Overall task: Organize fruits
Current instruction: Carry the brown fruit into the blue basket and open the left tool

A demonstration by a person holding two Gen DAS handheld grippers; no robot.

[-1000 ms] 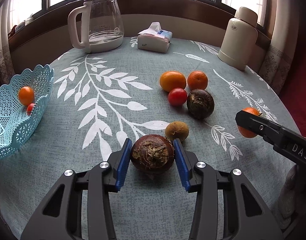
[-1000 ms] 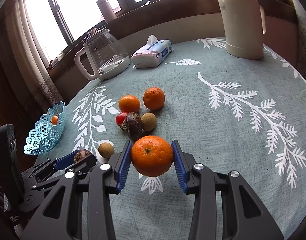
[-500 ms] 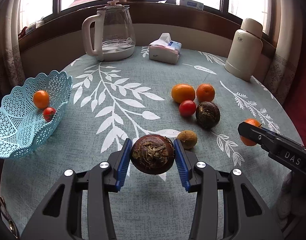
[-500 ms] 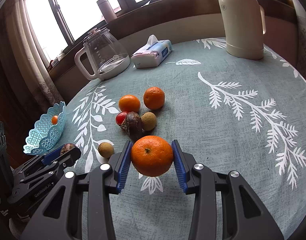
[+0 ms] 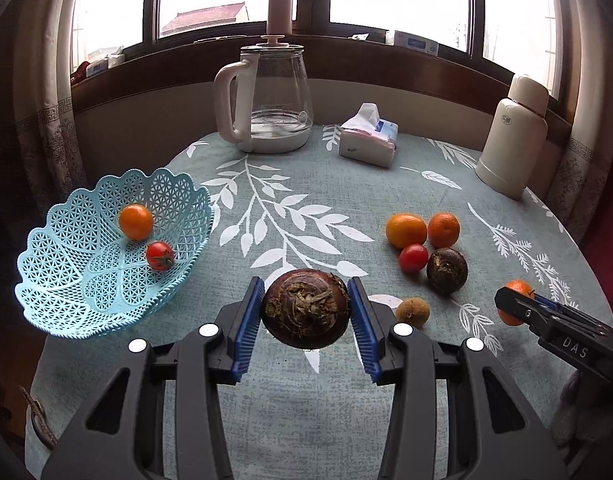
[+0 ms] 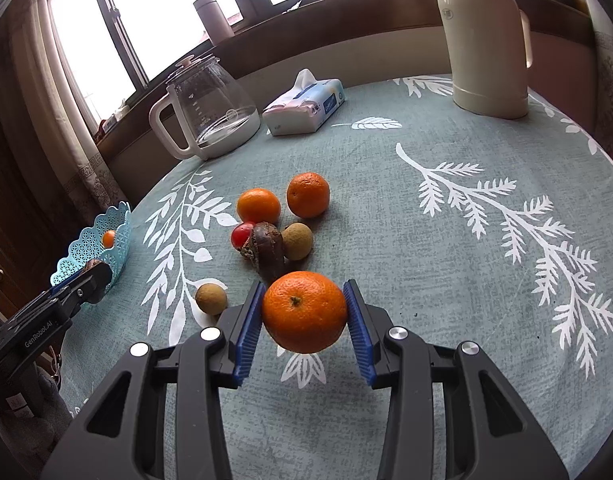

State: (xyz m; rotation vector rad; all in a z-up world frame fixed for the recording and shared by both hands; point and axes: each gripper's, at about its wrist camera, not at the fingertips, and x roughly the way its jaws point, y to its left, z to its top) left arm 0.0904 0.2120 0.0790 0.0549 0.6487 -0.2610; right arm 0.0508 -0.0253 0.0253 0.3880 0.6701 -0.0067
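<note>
Two blue ribbed pads of the left gripper [image 5: 305, 314] clamp a rough, dark brown round fruit [image 5: 305, 309] above the tablecloth beside the lattice plastic basket [image 5: 86, 300], while the right gripper [image 6: 305, 314] likewise pinches a dimpled orange [image 6: 305, 312] aloft near the loose fruit.

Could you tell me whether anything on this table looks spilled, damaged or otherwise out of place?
Nothing stands out. The kettle, tissue pack and flask stand upright, the basket sits level with two fruits inside, and no spill shows on the tablecloth. Loose fruit simply awaits sorting.
</note>
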